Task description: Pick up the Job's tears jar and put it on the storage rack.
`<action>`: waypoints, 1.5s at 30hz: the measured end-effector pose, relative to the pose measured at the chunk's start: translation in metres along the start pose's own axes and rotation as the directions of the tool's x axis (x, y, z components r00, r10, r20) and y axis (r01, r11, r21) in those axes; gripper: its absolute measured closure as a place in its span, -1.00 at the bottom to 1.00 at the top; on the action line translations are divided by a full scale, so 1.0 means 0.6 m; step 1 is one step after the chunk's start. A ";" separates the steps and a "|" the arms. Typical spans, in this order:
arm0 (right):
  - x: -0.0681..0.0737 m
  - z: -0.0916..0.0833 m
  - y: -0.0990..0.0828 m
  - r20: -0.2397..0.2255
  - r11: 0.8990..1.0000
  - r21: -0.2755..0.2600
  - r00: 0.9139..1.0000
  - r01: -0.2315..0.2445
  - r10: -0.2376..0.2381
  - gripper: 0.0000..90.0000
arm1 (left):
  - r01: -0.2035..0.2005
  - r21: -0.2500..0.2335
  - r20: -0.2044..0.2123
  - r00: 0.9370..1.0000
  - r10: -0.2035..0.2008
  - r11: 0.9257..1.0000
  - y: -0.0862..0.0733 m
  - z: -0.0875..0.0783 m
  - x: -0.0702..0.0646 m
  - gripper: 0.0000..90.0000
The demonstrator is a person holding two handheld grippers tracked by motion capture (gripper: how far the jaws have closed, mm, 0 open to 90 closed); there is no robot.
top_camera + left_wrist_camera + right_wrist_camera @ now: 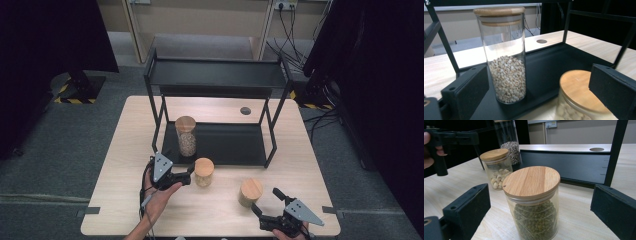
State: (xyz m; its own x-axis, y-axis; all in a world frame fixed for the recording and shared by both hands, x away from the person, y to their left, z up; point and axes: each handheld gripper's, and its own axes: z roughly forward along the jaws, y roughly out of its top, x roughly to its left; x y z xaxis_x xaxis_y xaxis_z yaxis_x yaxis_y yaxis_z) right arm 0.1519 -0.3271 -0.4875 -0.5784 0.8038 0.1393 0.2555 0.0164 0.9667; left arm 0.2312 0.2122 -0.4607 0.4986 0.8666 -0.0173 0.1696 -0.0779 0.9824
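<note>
Both my grippers, left gripper (191, 172) and right gripper (266, 201), were released; risk: left jaw clipping white-bean jar (204, 171), shoving it into grain jar (186, 135).

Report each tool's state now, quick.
Left tool: open, empty, beside the short wooden-lidded glass jar of pale beans.
Right tool: open, empty.

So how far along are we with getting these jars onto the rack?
Done: tall jar stands on the rack's lower shelf. In hand: open left gripper reaches the white-bean jar; open right gripper faces the green-bean jar. Both short jars remain on the table.
</note>
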 end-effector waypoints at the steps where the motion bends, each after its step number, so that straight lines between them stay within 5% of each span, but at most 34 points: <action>1: 0.000 0.000 0.000 0.000 1.000 0.000 1.000 0.000 0.000 -0.94 | 0.000 -0.001 0.004 1.000 0.000 1.000 -0.002 -0.004 -0.001 -0.95; 24: 0.000 0.001 0.000 -0.001 1.000 0.000 1.000 -0.002 0.002 -0.94 | 0.004 0.000 0.081 0.997 -0.004 1.000 -0.028 -0.063 -0.018 -0.95; 45: -0.001 0.000 -0.001 0.002 1.000 -0.007 1.000 -0.008 0.008 -0.94 | 0.007 0.028 0.117 0.993 -0.010 1.000 -0.054 -0.086 -0.032 -0.95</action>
State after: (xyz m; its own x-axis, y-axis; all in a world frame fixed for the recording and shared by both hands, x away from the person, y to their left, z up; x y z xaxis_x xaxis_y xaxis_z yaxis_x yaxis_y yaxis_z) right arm 0.1521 -0.3278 -0.4880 -0.5746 0.8052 0.1464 0.2543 0.0057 0.9671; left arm 0.1720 0.2235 -0.4823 0.5931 0.8037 -0.0490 0.1967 -0.0856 0.9767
